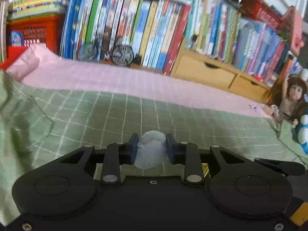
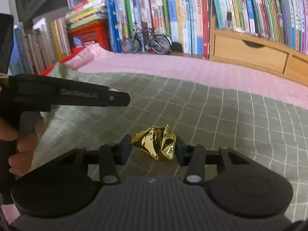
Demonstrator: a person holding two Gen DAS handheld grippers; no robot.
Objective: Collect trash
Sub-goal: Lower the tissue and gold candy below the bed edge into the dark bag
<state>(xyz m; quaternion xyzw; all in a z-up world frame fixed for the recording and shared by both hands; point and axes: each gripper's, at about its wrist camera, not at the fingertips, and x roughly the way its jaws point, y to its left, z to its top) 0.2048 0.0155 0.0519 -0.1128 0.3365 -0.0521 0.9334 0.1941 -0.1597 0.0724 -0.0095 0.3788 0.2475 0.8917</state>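
Observation:
A crumpled white tissue wad (image 1: 151, 150) sits between the blue pads of my left gripper (image 1: 152, 146), which is shut on it just above the green checked blanket (image 1: 77, 115). In the right wrist view a crinkled gold foil wrapper (image 2: 156, 144) lies on the blanket (image 2: 231, 125) between the fingers of my right gripper (image 2: 154, 148). Both pads touch its sides. A glint of gold (image 1: 205, 169) shows through the left gripper's linkage. The left gripper's body (image 2: 67, 94) and the hand (image 2: 21, 144) holding it fill the left of the right wrist view.
A pink sheet (image 1: 115, 77) runs behind the blanket, with a small scrap (image 1: 253, 106) on it at the right. Behind stand rows of books (image 1: 144, 28), a toy bicycle (image 2: 146, 42), wooden drawers (image 2: 250, 52) and a red crate (image 1: 34, 32). A doll (image 1: 290, 98) sits at the right.

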